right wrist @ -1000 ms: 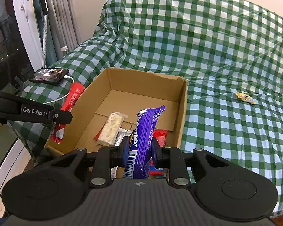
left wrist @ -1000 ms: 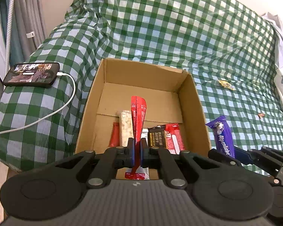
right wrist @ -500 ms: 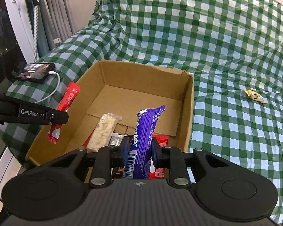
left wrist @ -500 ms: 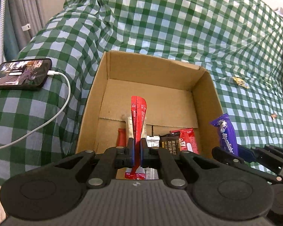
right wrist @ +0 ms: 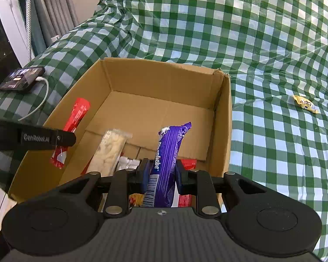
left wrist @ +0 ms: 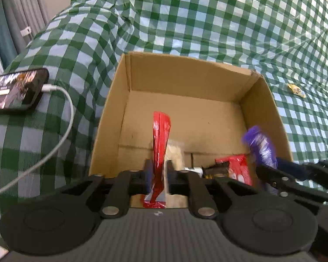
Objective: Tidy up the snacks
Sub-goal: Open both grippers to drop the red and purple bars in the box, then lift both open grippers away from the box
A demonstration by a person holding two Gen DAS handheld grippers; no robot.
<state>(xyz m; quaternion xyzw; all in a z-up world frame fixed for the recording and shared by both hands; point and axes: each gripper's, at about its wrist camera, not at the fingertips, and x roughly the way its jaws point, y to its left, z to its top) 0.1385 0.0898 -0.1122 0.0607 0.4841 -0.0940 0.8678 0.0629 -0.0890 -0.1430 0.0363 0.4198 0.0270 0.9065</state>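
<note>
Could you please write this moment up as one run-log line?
left gripper: jaws opening, red packet between them | right gripper: shut on purple bar | both over cardboard box

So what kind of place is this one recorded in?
Probably a home living room or bedroom: a sofa or bed under a green checked cover, a charging phone on it, curtains beside.

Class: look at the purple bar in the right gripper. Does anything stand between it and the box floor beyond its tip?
Nothing visible does. The purple bar in the right gripper is already over the open box; bare cardboard floor lies beyond its tip, with the white bar off to its left.
</note>
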